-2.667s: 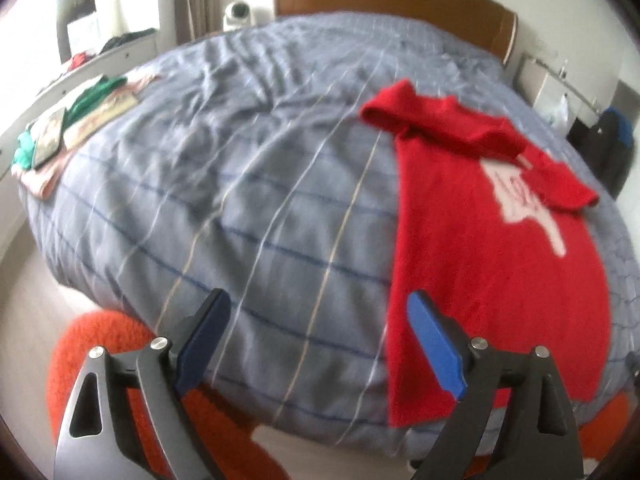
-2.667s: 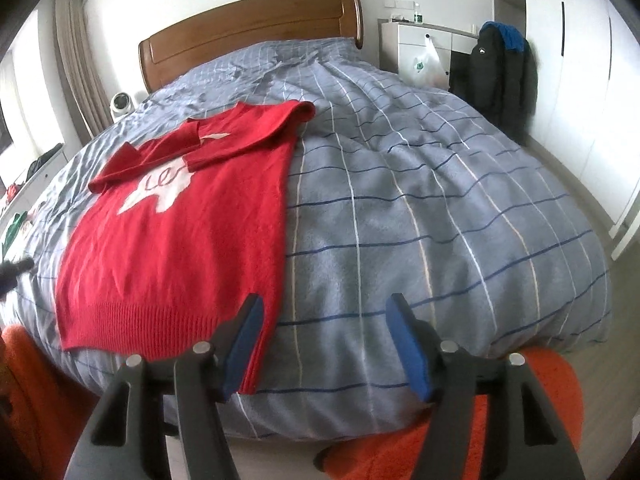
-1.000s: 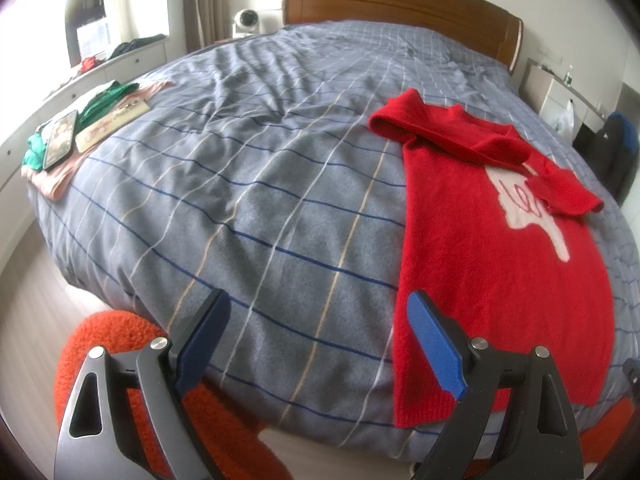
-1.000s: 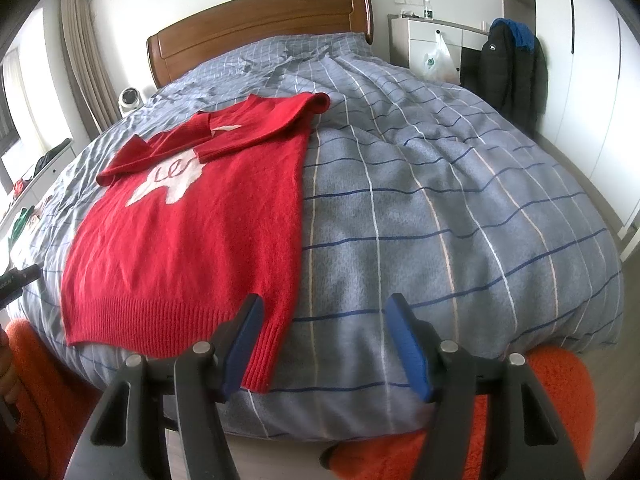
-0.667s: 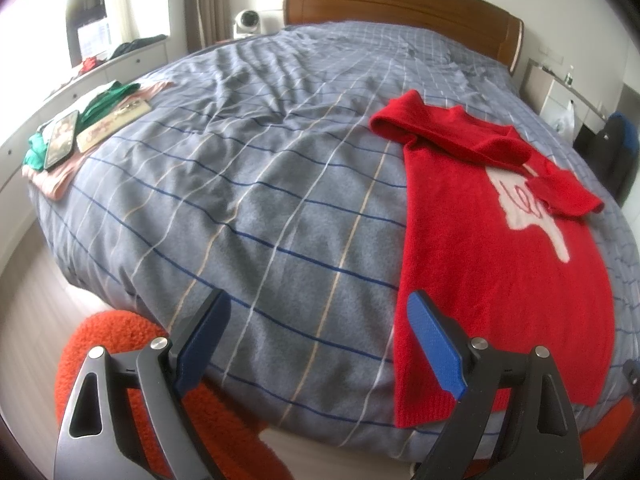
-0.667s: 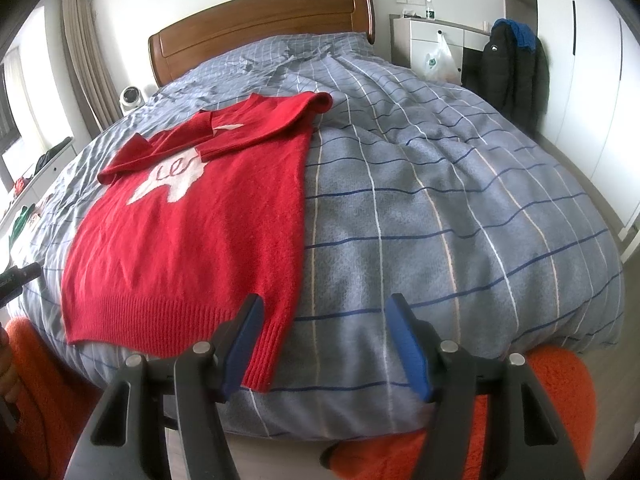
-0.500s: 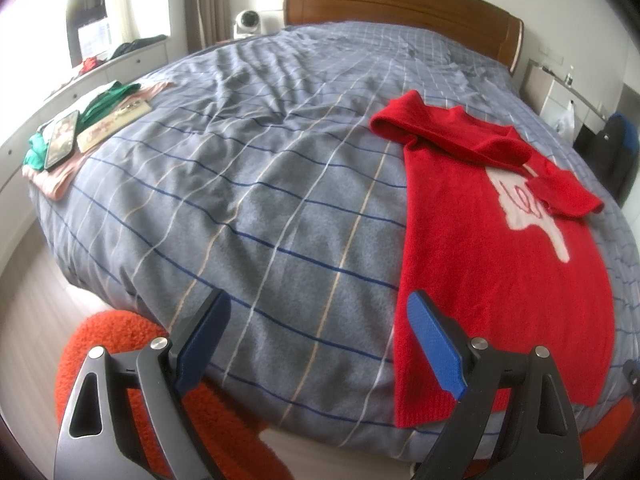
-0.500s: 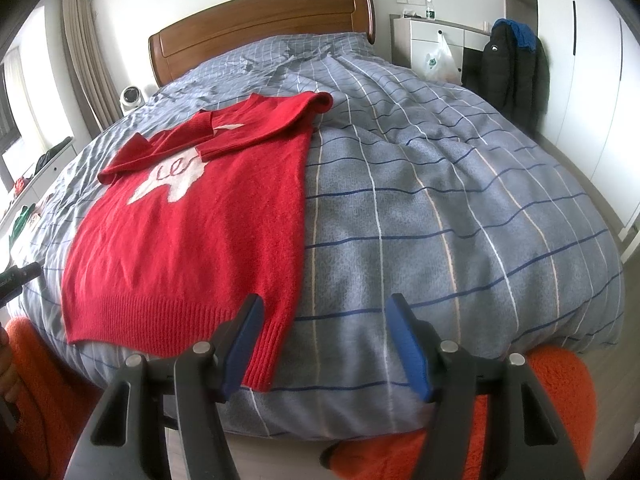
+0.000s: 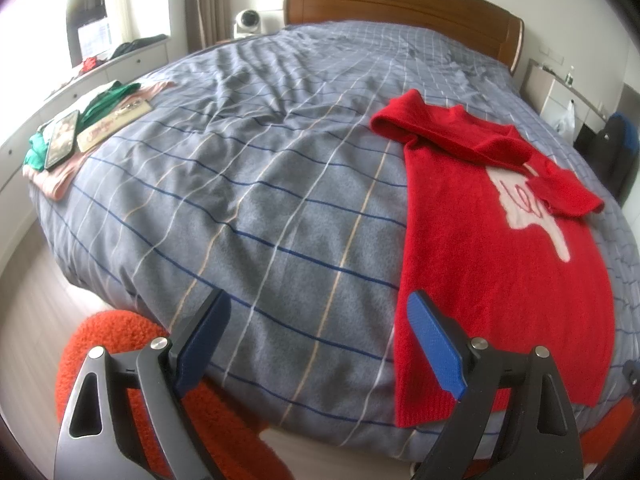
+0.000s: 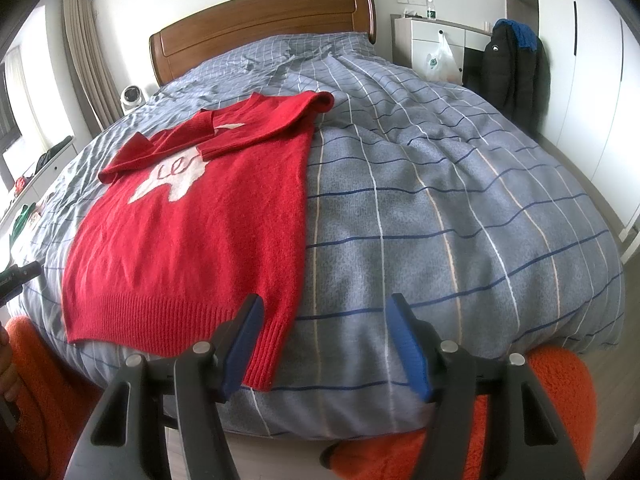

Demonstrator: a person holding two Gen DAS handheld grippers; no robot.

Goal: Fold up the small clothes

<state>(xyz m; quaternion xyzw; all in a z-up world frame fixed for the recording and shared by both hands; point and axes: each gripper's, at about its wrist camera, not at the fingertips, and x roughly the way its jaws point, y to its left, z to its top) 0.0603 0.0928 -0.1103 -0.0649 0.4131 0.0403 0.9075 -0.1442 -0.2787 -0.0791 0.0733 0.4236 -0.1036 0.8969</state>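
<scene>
Red sweater (image 10: 192,240) lies lengthwise up the bed (image 10: 440,200), hem twd you. Your right gripper (image 10: 326,344) & left gripper (image 9: 316,344) flank its hem corners, jaws apart, empty.

i stand at the foot of the bed (image 9: 280,184), headboard (image 9: 400,4) at the far end. the sweater (image 10: 192,216) lies flat on the duvet, hem toward me, both sleeves folded across its chest. my left gripper (image 9: 320,340) hangs just left of the hem's left corner, my right gripper (image 10: 326,340) just right of its right corner. folded clothes (image 9: 80,128) with a phone (image 9: 62,138) on top lie at the bed's far left edge. a rug (image 10: 520,420) lies on the floor below me.
</scene>
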